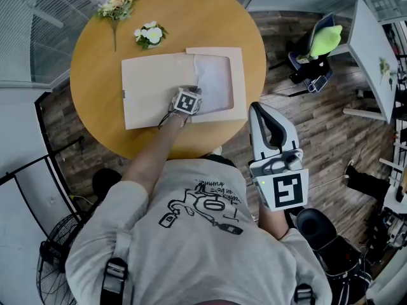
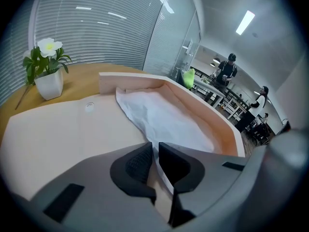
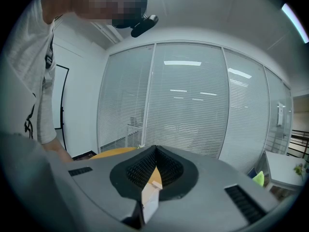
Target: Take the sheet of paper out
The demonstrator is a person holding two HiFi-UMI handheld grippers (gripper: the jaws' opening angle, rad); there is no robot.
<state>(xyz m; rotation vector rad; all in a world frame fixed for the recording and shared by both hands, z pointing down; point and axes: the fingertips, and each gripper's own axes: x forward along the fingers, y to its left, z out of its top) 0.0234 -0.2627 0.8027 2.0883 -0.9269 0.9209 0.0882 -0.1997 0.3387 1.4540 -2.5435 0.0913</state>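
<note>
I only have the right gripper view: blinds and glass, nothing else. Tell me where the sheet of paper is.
Observer: The sheet of paper lies in an open beige folder on the round table.
Operator: Report the left hand-held gripper.
Observer: The left hand-held gripper is at the paper's near corner. Its jaws stand narrowly apart with that corner between them.
Operator: Name anything else on the table.
Observer: A potted white flower stands beyond the folder's far edge.

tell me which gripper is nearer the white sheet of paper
Left. The left gripper has the sheet of paper between its jaws; the right gripper hangs off the table.
</note>
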